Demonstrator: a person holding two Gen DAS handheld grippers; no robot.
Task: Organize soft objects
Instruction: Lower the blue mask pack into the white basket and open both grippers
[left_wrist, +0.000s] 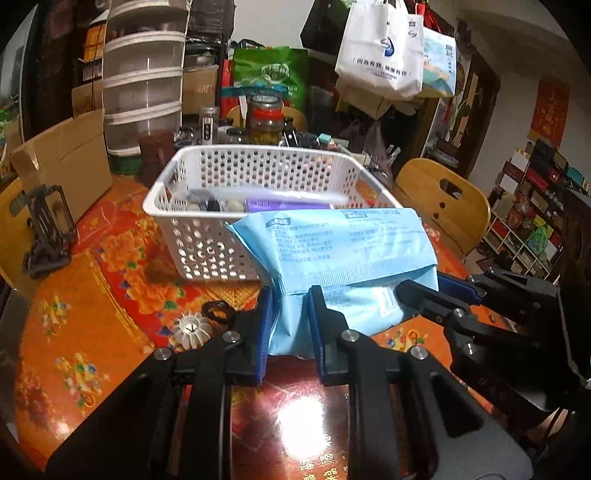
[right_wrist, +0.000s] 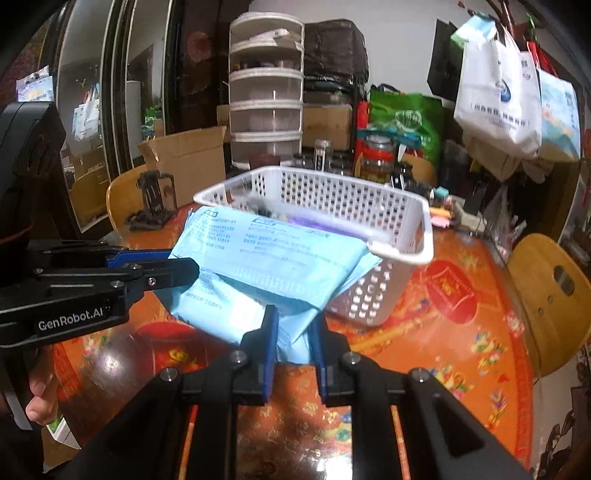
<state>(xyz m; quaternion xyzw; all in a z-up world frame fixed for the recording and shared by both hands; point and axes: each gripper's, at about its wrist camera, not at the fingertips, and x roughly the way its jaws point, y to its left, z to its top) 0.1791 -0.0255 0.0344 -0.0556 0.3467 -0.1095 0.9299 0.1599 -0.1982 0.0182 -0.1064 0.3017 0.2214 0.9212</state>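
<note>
You are holding 1 light-blue soft pack (left_wrist: 343, 251) between 2 grippers, both pointing forward and tilted down toward the table (left_wrist: 92, 325).

Left gripper (left_wrist: 290, 317): your blue pads (left_wrist: 264, 332) are pinching the near edge of the pack, the wrapper bunching into a narrow fold between them. The jaws are sitting close together, clamped on the pack.

Right gripper (right_wrist: 293, 332): it is gripping the same near edge further along, pads squeezing a crumpled corner of wrapper. Jaws narrow, clamped on the pack. In the left wrist view this gripper is reaching in from the right side, its fingers lying against the pack's lower right part.

In the right wrist view your left gripper is entering from the left, roughly level, with fingertips of your hand (right_wrist: 42, 398) showing beneath its body.

Pack position: it is hanging clear of the table, held only by the 2 grippers, printed side up. Its far edge is lying at the near rim of the white perforated basket (left_wrist: 207, 236), overlapping that rim in both views; whether it is touching the rim cannot be told.

The basket is standing on the red and orange floral tablecloth and is already holding a purple item (left_wrist: 280, 205) and some small dark and pale things.

A small white ribbed object (left_wrist: 192, 330) is lying on the cloth just left of your left gripper.
</note>
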